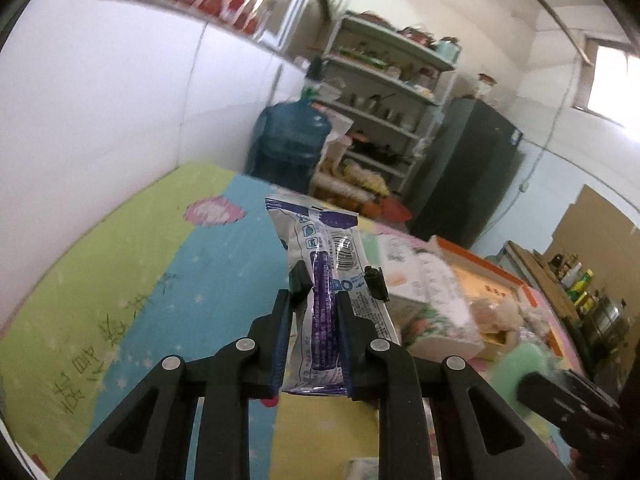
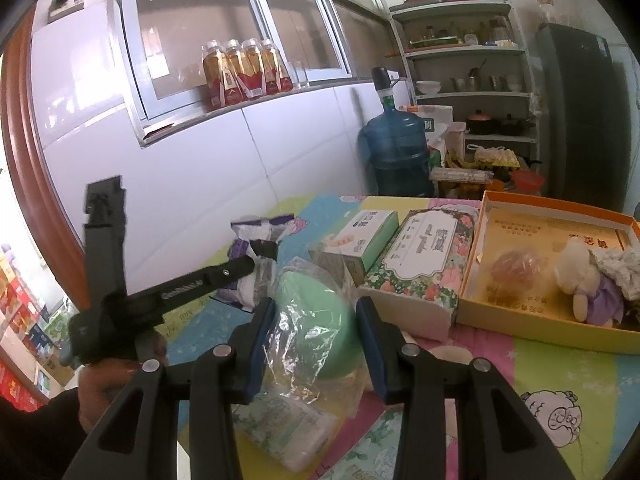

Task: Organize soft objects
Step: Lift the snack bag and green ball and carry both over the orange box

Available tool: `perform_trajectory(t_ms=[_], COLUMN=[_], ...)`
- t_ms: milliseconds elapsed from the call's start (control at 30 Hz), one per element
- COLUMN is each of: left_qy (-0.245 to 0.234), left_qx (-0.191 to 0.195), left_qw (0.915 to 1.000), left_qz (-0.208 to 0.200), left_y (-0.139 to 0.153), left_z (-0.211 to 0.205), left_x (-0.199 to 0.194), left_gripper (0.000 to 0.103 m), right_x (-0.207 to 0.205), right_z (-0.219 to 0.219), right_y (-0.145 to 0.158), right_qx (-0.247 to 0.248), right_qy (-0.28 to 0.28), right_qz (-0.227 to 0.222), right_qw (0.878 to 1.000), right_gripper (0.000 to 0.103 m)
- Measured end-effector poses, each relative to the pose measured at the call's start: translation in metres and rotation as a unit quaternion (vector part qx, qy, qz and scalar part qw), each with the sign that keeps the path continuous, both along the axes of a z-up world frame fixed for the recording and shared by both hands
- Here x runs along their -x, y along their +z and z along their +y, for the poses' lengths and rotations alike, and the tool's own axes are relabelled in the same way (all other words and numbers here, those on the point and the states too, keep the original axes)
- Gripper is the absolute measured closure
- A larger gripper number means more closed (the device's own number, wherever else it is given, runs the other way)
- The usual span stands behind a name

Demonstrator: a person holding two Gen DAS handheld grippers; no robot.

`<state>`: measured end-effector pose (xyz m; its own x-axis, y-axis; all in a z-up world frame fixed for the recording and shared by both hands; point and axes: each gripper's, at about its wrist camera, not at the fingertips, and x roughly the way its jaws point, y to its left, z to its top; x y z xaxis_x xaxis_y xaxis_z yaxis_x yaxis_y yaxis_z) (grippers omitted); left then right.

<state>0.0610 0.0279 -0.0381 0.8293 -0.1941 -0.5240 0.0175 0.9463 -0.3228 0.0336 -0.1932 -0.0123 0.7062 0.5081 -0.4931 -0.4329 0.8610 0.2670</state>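
My left gripper [image 1: 338, 280] is shut on a white and purple soft packet [image 1: 320, 276] and holds it above the colourful mat [image 1: 120, 280]. The same gripper and packet [image 2: 256, 252] show at the left of the right wrist view. My right gripper [image 2: 316, 316] has its jaws closed around a green soft object in a clear plastic bag [image 2: 316, 320]. An orange box [image 2: 520, 320] at the right holds a white plush toy [image 2: 580, 276], a wrapped brownish item [image 2: 516, 268] and a cloth.
A floral tissue box [image 2: 424, 264] and a small green and white box [image 2: 360, 240] stand between the grippers and the orange box. A tissue pack [image 2: 288, 428] lies under the right gripper. A water jug [image 2: 396, 148], shelves [image 2: 472, 80] and a fridge [image 2: 580, 112] stand behind the table.
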Motion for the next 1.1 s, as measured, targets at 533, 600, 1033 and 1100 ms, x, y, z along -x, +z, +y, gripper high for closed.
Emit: perform_trajectory(t_ms=[533, 600, 1033, 1100], left_qy=[-0.106, -0.117, -0.168, -0.172], left_qx=[-0.024, -0.027, -0.044, -0.048], left_qw=[0.9938, 0.9925, 0.9844, 0.9834], left_qz=[-0.026, -0.025, -0.03, -0.031], left_y=[0.04, 0.043, 0.055, 0.057], left_z=[-0.076, -0.087, -0.16, -0.17], left_x=[0.005, 0.002, -0.017, -0.022], left_gripper=[0.081, 0.081, 0.081, 0.081], right_x=[0.013, 0.014, 0.009, 0.004], right_z=[-0.05, -0.06, -0.114, -0.123], right_y=[0.016, 0.018, 0.025, 0.026], right_qx=[-0.01, -0.013, -0.011, -0.01], right_qy=[-0.064, -0.076, -0.133, -0.142], right_qz=[-0.022, -0.025, -0.044, -0.047], right_qw=[0.998, 0.997, 0.99, 0.989], right_gripper=[0.061, 0.061, 0.061, 0.061])
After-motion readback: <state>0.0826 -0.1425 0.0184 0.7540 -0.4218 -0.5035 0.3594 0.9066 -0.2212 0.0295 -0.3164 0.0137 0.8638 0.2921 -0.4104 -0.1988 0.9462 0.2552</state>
